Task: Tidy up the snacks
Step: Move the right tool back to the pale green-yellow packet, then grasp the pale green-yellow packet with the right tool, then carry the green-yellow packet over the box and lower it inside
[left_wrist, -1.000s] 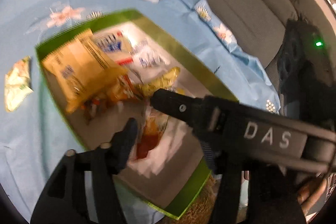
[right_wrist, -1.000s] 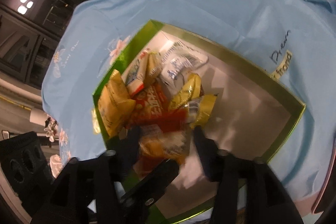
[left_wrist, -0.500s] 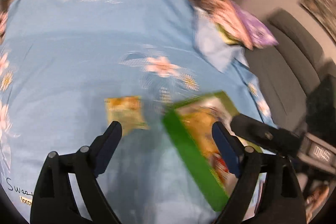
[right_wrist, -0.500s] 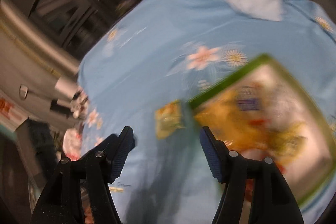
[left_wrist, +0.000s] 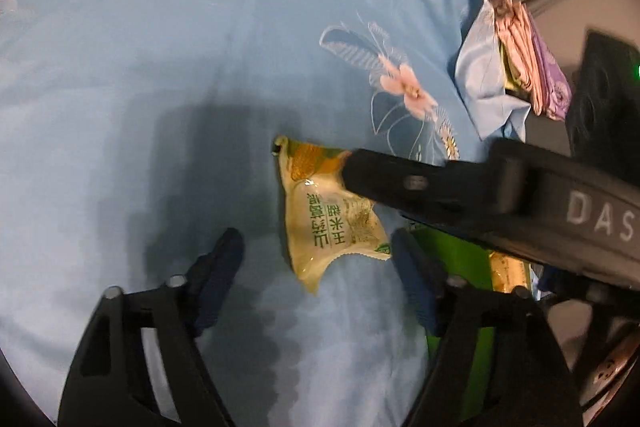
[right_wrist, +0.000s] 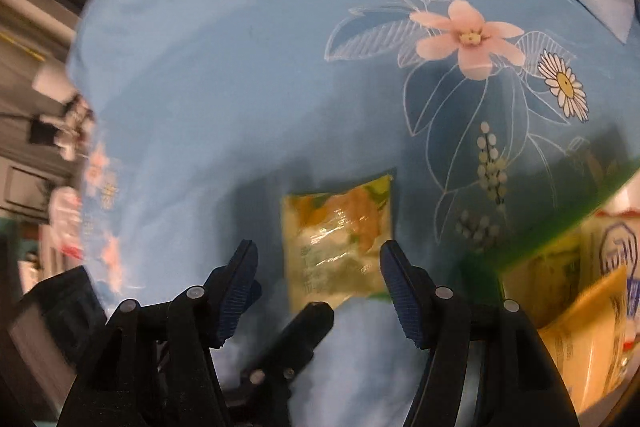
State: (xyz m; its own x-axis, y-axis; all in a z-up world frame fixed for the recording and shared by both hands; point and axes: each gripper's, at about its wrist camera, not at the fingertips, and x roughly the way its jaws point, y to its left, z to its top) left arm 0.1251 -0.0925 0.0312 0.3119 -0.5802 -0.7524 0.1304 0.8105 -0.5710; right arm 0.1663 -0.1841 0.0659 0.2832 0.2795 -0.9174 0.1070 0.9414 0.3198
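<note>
A small yellow snack packet (left_wrist: 332, 215) lies flat on the blue flowered cloth (left_wrist: 160, 67) that covers the desk, just left of the green box (left_wrist: 460, 259) and outside it. In the right wrist view the same packet (right_wrist: 338, 239) sits near the middle, with the green rim of the box (right_wrist: 532, 247) to its right and other yellow and white packets (right_wrist: 592, 315) inside.

The left claw (left_wrist: 316, 267) hangs above the near end of the packet. Its jaws are closing, with the packet in the gap between them, but the pads do not touch it. The right claw (right_wrist: 318, 285) is about half open, holds nothing and hovers over the same packet. One finger of it (left_wrist: 400, 179) reaches in from the right in the left wrist view, covering the packet's far right corner. Folded pink and purple cloths (left_wrist: 528, 67) lie at the far right edge of the desk.
</note>
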